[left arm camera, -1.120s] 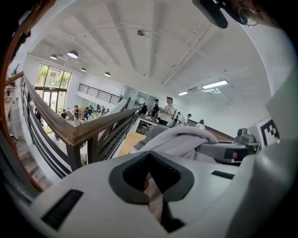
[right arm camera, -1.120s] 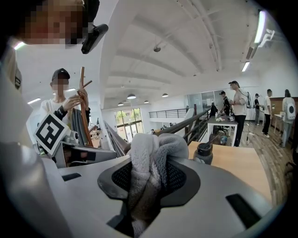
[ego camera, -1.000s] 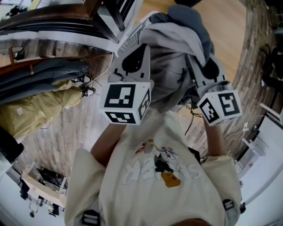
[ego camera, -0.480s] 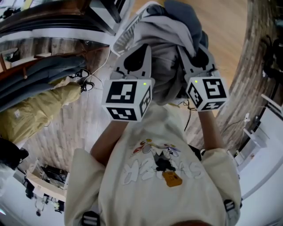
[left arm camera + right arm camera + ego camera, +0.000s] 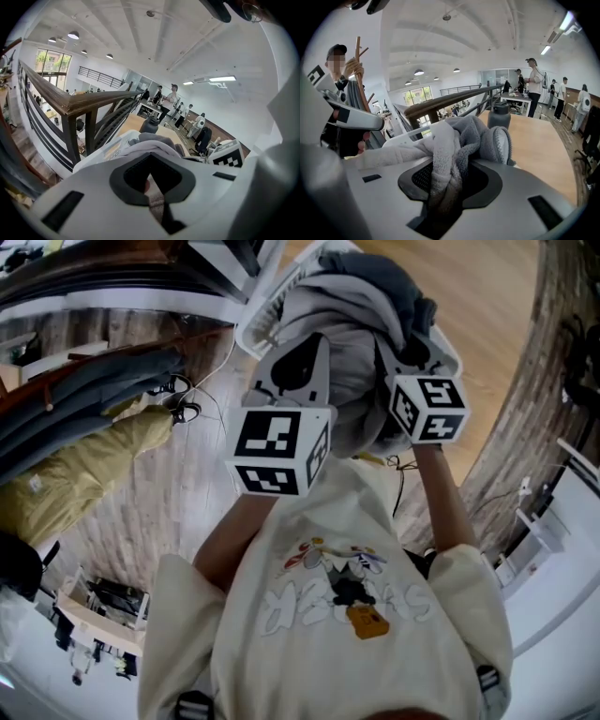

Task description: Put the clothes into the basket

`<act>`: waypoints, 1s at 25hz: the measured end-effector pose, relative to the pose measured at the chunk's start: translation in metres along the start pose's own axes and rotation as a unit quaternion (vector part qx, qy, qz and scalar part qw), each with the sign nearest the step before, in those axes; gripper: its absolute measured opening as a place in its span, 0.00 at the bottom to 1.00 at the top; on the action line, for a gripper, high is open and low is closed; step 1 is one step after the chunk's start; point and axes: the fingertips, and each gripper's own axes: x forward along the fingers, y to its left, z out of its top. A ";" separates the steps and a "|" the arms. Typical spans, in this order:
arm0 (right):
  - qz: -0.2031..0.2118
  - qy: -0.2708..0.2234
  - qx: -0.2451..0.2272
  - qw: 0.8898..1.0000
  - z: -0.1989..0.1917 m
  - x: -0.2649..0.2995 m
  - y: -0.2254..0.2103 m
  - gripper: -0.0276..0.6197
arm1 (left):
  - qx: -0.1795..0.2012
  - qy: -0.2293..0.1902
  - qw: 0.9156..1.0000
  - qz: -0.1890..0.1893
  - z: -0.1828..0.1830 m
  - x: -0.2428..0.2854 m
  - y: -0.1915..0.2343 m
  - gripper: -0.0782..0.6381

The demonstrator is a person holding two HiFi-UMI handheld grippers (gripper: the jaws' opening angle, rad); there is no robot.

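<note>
The left hand-held gripper (image 5: 157,199) and the right hand-held gripper (image 5: 440,199) are each clamped on the grey clothes (image 5: 352,310), piled over the white basket (image 5: 265,322) at twelve o'clock.

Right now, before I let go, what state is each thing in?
Left tool: shut on garment.
Right tool: shut on garment.
Garment: bunched, held at the basket by both tools.
Basket: heaped with clothes above its rim.
Bottle: upright, capped.
</note>
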 end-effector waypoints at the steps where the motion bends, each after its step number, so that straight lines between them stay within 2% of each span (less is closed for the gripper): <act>1: 0.001 0.005 -0.001 1.000 -0.002 0.004 -0.001 0.25 | -0.001 0.002 1.000 0.001 -0.001 0.002 0.001 0.11; 7: -0.007 0.037 -0.019 0.999 -0.027 0.034 -0.009 0.25 | -0.001 0.009 1.000 0.004 -0.014 0.025 0.006 0.11; 11: -0.009 0.057 0.002 0.998 -0.045 0.054 -0.016 0.25 | 0.017 0.028 0.999 0.009 -0.033 0.045 0.002 0.11; 14: -0.007 0.071 0.014 0.997 -0.057 0.066 -0.021 0.25 | 0.030 0.040 0.999 -0.002 -0.044 0.058 -0.005 0.11; 18: 0.005 0.097 0.039 0.994 -0.077 0.085 -0.024 0.25 | 0.014 0.059 0.998 -0.016 -0.053 0.076 -0.003 0.11; 22: 0.011 0.121 0.041 0.992 -0.092 0.100 -0.026 0.25 | -0.013 0.051 0.999 -0.014 -0.049 0.075 0.004 0.11; 25: 0.020 0.134 0.047 0.990 -0.099 0.106 -0.025 0.25 | -0.013 0.047 0.999 -0.009 -0.046 0.068 0.004 0.11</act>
